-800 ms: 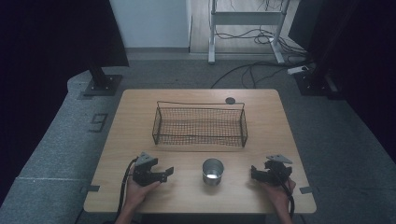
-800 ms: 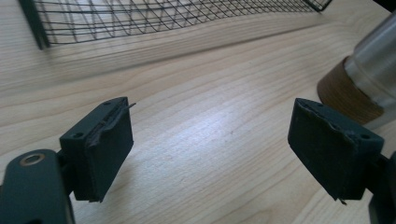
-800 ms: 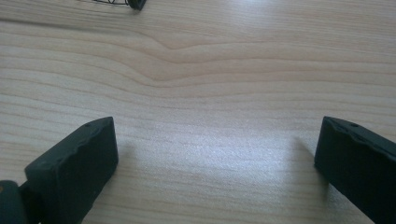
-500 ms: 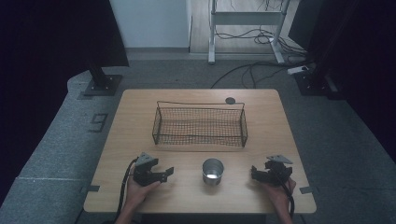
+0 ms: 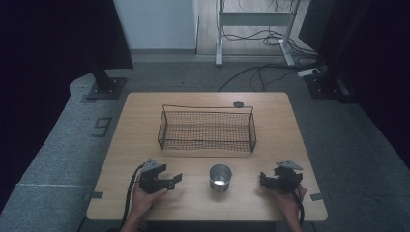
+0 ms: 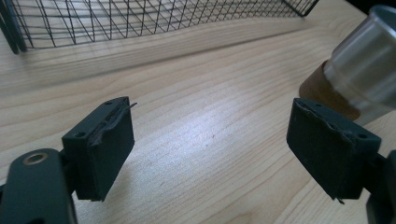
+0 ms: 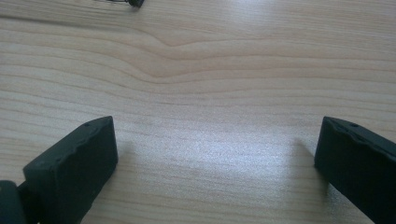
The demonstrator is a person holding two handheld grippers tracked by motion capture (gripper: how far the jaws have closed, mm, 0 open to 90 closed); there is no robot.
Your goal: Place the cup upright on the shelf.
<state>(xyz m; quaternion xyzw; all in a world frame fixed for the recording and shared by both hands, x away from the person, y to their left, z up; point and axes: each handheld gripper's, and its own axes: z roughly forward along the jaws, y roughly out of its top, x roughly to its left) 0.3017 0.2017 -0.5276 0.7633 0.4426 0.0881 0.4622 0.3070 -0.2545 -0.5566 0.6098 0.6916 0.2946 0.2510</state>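
Observation:
A shiny metal cup (image 5: 220, 177) stands upright near the table's front edge, between both hands. In the left gripper view the cup (image 6: 362, 77) rises at the right, just beyond the right jaw, showing a brown band near its base. My left gripper (image 5: 175, 180) rests on the wood left of the cup, open, nothing between its jaws (image 6: 210, 149). My right gripper (image 5: 264, 180) lies right of the cup, pointing toward it, also open over bare wood (image 7: 217, 158). A black wire basket (image 5: 207, 129) sits empty at the table's middle.
The basket's mesh wall (image 6: 140, 18) runs along the top of the left gripper view. A small dark round disc (image 5: 238, 104) lies behind the basket. The wooden table (image 5: 145, 125) stands on grey floor, with stands and cables (image 5: 261, 67) beyond.

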